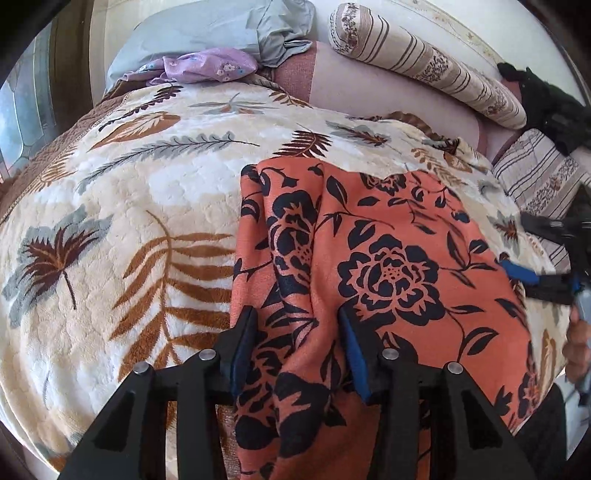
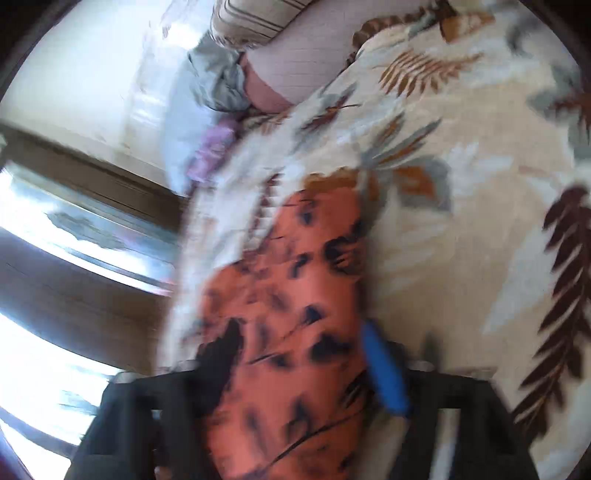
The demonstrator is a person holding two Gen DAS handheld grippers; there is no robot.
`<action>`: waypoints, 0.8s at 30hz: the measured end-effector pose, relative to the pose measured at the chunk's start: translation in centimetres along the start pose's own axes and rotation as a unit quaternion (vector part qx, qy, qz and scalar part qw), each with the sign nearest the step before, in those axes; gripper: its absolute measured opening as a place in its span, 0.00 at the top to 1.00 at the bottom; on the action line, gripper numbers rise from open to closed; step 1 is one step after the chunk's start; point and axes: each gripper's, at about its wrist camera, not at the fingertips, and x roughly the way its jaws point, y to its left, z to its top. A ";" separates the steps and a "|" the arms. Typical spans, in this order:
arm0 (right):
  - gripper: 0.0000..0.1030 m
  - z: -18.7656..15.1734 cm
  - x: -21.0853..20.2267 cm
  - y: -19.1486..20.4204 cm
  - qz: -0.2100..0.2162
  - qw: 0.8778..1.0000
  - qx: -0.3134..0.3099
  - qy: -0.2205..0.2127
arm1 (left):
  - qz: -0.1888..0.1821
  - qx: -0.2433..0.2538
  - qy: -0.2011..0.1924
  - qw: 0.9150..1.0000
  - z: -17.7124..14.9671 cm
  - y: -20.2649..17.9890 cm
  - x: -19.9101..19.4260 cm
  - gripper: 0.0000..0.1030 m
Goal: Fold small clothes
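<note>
An orange garment with black flowers [image 1: 388, 266] lies on a cream leaf-print blanket [image 1: 129, 206] on a bed. My left gripper [image 1: 297, 321] stands open over the garment's left folded edge, with a ridge of cloth between its fingers. My right gripper [image 1: 517, 271] shows at the right edge of the left wrist view, at the garment's right side. In the blurred right wrist view the right gripper [image 2: 299, 339] stands open with the orange garment [image 2: 288, 302] between its fingers.
A grey-blue pillow [image 1: 207, 33] and a purple flowered cloth [image 1: 207, 66] lie at the head of the bed. Striped bolsters [image 1: 424, 62] and a black garment [image 1: 546, 103] lie at the far right. A window [image 2: 55, 236] is beside the bed.
</note>
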 end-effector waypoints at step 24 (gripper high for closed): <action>0.30 -9.5 -3.3 4.7 -0.128 0.981 -0.142 -0.016 | -0.067 -0.103 0.047 0.991 -5.7 2.6 -3.9 0.67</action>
